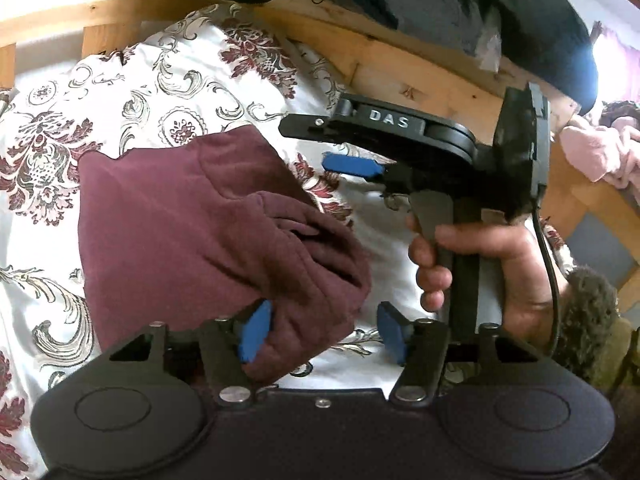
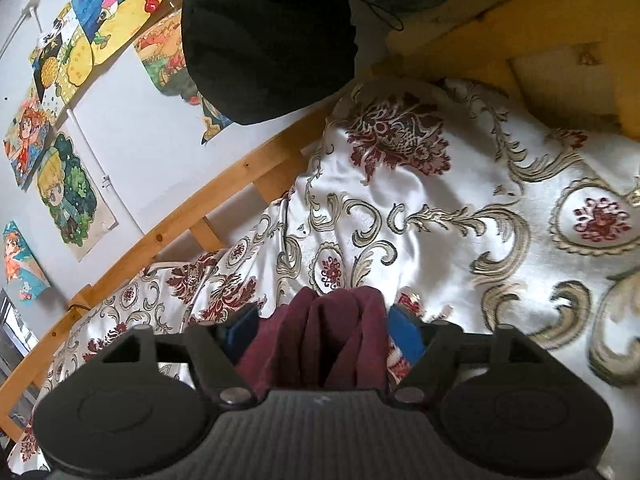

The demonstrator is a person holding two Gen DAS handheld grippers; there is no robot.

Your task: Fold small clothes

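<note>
A maroon garment (image 1: 192,216) lies folded and bunched on the patterned bedspread (image 1: 132,80). My left gripper (image 1: 324,332) is open at its near edge. The cloth lies against the left blue pad (image 1: 254,330) and leaves a gap to the right pad (image 1: 394,334). A hand (image 1: 492,264) holds my right gripper (image 1: 320,146) at the garment's right side. In the right wrist view, the right gripper (image 2: 323,334) stands open with loose maroon folds (image 2: 332,332) rising between its blue pads (image 2: 406,336).
A wooden bed frame (image 1: 404,68) runs behind the bedspread (image 2: 460,208). Dark clothing (image 2: 268,36) hangs above the bed. Drawings (image 2: 68,196) are stuck on the white wall to the left. Pink fabric (image 1: 600,152) lies at the far right.
</note>
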